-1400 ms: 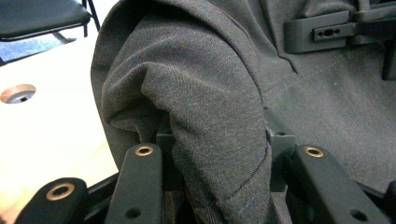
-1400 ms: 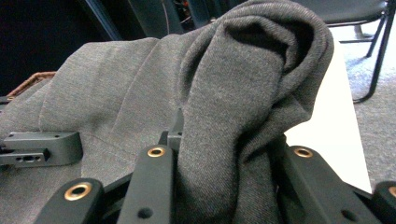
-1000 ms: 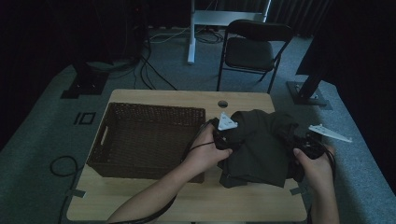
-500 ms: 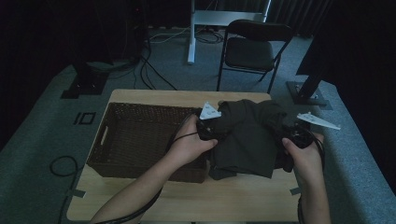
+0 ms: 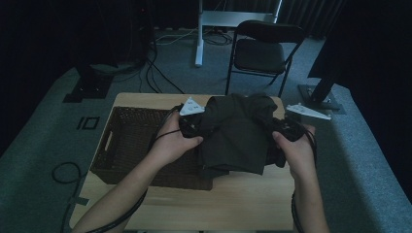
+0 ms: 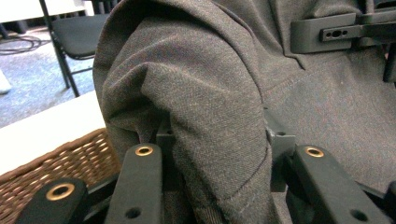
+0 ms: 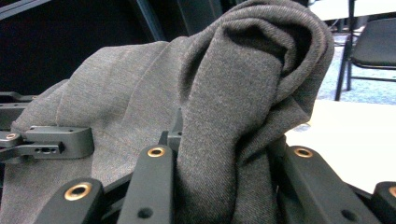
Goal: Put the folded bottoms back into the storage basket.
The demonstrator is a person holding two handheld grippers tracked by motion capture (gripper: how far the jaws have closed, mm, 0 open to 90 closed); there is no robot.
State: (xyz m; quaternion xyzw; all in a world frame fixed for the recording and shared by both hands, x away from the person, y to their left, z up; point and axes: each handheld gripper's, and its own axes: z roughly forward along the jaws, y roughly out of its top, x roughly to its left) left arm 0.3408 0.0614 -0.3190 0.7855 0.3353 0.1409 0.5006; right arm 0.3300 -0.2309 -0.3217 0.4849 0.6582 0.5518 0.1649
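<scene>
A folded dark grey garment hangs lifted between two hand-held grippers, clear of the table, its left part over the right end of the wicker basket and the rest over the bare right half of the tabletop. The left gripper pinches a thick bunched fold at the garment's left edge; in the left gripper view the cloth fills the gap between the black jaws, with basket weave low at the left. The right gripper is pressed together on the opposite edge, where the right gripper view shows a rolled hump of fabric squeezed between its jaws and pale table beyond.

The likely trouble is in the folds. Each claw appears to hold a bundle of layers rather than a single edge, so an inner layer could slide free and let the fold sag open. The lower hem hangs close to the basket's near right corner and could snag on the rim if carried across too low. Uneven pull between the hands might also twist the garment, so that it lands crumpled or half over the basket wall.
</scene>
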